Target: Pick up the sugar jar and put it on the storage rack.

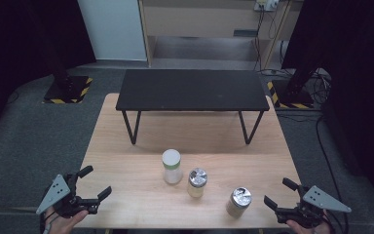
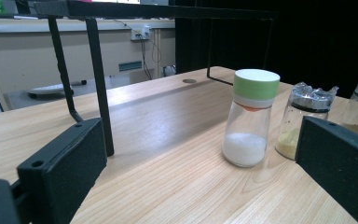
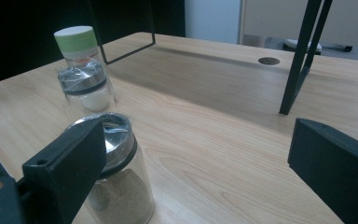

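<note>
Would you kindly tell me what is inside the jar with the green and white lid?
The jar with the green and white lid holds a low layer of white powder at the bottom, and clear glass above it. The lid covers the neck, so nothing can be seen there.

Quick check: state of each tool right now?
Left tool: open, holding nothing.
Right tool: open, holding nothing.

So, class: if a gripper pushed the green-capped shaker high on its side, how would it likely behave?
The green-capped shaker would probably tip: it stands tall on a modest base. It looks light, holding only a low layer of white powder. Its smooth clear wall may slip between jaws.
</note>
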Available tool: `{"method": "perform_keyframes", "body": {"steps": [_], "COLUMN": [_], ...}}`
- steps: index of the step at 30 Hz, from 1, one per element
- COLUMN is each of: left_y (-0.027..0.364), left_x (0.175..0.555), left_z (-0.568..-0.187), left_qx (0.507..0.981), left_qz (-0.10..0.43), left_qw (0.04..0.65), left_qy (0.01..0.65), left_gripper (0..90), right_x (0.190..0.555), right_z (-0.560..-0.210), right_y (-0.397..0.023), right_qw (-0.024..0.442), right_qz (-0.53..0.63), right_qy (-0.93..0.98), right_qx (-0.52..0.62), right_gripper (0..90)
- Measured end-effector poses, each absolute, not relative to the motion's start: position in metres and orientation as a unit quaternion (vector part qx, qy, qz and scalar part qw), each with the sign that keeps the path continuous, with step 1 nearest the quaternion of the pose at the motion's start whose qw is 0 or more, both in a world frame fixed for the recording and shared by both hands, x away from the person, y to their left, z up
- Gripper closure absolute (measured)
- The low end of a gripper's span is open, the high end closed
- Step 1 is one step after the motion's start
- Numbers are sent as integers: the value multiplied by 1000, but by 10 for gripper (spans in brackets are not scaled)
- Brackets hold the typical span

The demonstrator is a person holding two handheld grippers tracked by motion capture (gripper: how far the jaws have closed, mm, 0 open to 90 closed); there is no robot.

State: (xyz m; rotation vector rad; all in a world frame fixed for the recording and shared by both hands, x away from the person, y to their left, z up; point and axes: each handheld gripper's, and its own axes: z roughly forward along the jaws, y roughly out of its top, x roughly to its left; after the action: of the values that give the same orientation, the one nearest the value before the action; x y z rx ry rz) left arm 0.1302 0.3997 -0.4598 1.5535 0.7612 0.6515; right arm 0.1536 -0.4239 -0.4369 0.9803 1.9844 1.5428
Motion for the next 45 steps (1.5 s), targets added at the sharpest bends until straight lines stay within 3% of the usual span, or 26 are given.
{"method": "perform_keyframes", "body": {"steps": [45], "left_y": [401], "left_x": [135], "left_z": [-460], "left_qx": [677], "left_qz": [265], "left_qw": [610], "left_qy": [316], "left_gripper": [11], "right_x": [151], "right_z": [-439], "right_y": [-428], "right_qw": [216], "right_qz": [568], "right_qy": [704], "right_qx": [368], "right_gripper": [48]}}
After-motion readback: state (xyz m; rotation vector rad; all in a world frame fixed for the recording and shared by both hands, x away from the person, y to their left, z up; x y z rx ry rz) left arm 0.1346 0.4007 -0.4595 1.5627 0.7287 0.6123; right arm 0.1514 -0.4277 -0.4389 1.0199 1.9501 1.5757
